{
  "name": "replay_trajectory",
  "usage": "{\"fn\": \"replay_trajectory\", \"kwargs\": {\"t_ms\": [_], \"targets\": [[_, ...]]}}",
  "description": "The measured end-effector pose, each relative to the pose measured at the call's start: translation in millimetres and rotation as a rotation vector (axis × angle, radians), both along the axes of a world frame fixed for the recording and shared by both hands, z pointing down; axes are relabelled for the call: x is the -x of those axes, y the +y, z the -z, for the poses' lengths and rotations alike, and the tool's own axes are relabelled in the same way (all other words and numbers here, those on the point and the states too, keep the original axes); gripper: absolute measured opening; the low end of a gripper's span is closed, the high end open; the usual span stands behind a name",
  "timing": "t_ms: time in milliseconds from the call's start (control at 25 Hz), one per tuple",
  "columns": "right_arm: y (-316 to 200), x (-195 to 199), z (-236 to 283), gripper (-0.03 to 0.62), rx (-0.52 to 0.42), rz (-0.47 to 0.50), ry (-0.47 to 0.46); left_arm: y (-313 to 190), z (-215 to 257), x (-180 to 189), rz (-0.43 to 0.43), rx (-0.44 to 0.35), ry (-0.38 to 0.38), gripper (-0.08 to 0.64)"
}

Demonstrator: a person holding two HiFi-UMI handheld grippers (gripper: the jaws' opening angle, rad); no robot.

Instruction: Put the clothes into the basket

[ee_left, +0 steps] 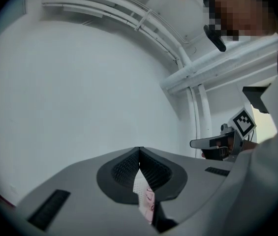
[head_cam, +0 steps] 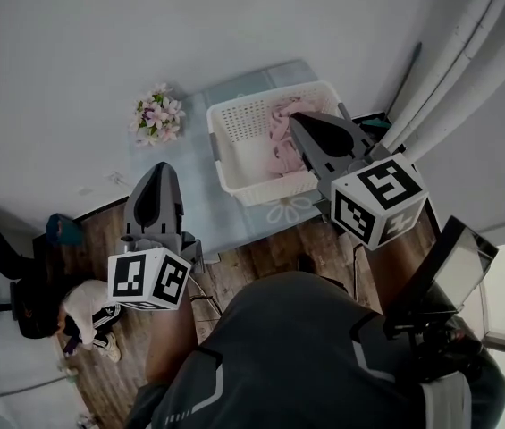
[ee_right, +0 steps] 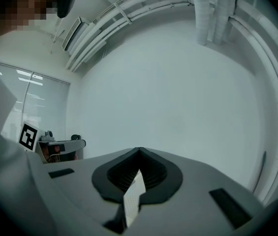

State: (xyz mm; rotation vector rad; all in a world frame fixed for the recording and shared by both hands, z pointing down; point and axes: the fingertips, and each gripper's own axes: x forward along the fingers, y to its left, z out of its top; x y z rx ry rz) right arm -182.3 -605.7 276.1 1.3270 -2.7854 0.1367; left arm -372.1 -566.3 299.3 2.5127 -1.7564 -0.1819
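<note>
A white lattice basket [head_cam: 234,119] stands on a pale blue table [head_cam: 189,199], with pink clothes [head_cam: 281,141] heaped in its right half. My right gripper [head_cam: 295,116] hangs above the basket's right side, jaws together, nothing held. My left gripper [head_cam: 158,170] is left of the basket over the table, also closed and empty. In the left gripper view the jaws [ee_left: 139,150] meet at the tip and face a bare white wall, with the right gripper [ee_left: 212,142] off to the side. The right gripper view shows its jaws [ee_right: 139,151] pressed together.
A small bunch of pink and white flowers [head_cam: 157,118] lies on the table left of the basket. White pipes [head_cam: 467,52] run along the wall at the right. A dark screen [head_cam: 453,266] stands at my right. A person [head_cam: 82,315] crouches on the wooden floor, lower left.
</note>
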Motion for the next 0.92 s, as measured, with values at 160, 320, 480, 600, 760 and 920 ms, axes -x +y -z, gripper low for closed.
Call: {"fn": "replay_trajectory", "kwargs": {"t_ms": [160, 320, 480, 600, 760, 920], "targets": [[-3, 1, -3, 0.012, 0.007, 0.0, -0.003, -2, 0, -4, -0.012, 0.001, -0.027, 0.008], [-5, 2, -5, 0.012, 0.009, 0.007, -0.002, -3, -2, -6, -0.013, 0.009, -0.035, 0.008], [-5, 2, -4, 0.012, 0.01, 0.011, 0.001, -4, 0, -11, -0.024, 0.022, -0.037, 0.008], [-3, 1, -6, 0.012, 0.016, 0.01, 0.008, -3, 2, -13, -0.029, 0.018, -0.035, 0.008], [-2, 0, -7, 0.012, 0.017, 0.009, 0.017, -3, 1, -14, -0.028, 0.012, -0.027, 0.008], [-2, 1, -11, 0.012, 0.021, 0.011, 0.018, -3, -1, -11, -0.005, 0.007, -0.035, 0.008]]}}
